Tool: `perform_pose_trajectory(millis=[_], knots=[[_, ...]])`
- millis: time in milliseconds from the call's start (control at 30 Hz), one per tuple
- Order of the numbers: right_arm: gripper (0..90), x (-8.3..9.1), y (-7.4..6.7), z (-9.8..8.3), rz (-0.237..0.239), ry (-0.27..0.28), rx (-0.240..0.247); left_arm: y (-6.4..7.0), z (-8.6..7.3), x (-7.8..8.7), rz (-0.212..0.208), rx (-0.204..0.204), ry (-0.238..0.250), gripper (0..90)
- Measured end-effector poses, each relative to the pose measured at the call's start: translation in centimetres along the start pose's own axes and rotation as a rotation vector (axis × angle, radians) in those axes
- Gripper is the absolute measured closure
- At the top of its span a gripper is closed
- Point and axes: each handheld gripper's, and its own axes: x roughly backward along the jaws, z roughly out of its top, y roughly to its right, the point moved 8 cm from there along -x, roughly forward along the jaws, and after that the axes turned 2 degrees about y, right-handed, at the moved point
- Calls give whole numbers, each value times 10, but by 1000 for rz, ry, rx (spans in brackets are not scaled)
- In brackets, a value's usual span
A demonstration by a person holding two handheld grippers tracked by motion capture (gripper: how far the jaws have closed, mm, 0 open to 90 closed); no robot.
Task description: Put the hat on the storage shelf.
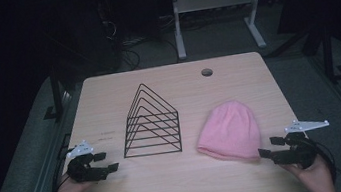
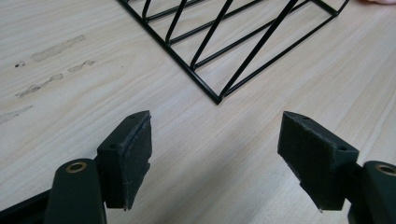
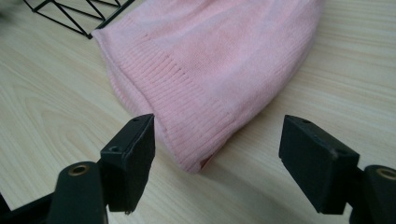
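A pink knitted beanie (image 1: 230, 131) lies flat on the right half of the wooden table (image 1: 191, 184). A black wire rack (image 1: 151, 124) with triangular dividers stands left of it. My right gripper (image 1: 272, 146) is open at the table's right front, its jaws pointing at the beanie's (image 3: 210, 65) ribbed hem corner, which lies just ahead of the gap without touching the pads. My left gripper (image 1: 107, 162) is open at the left front, facing the rack's (image 2: 224, 51) near corner with bare wood between its fingers (image 2: 128, 156).
A round cable hole (image 1: 206, 72) sits near the table's far edge. Beyond the table stand a white desk frame (image 1: 217, 8) and dark furniture on a grey floor. Faint scuff marks (image 2: 51, 70) mark the wood left of the rack.
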Motion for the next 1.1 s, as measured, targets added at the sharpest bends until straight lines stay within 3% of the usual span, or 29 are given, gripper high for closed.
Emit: perform_pose_trajectory(millis=[267, 733, 1100], knots=[[241, -4, -2, 13, 53, -13, 7, 1, 0, 1, 4, 14, 8, 262], [226, -14, 3, 50, 60, -57, 39, 4, 1, 1, -10, -5, 8, 262], [220, -31, 4, 61, 75, -120, 36, 5, 3, 1, -6, -8, 27, 262]])
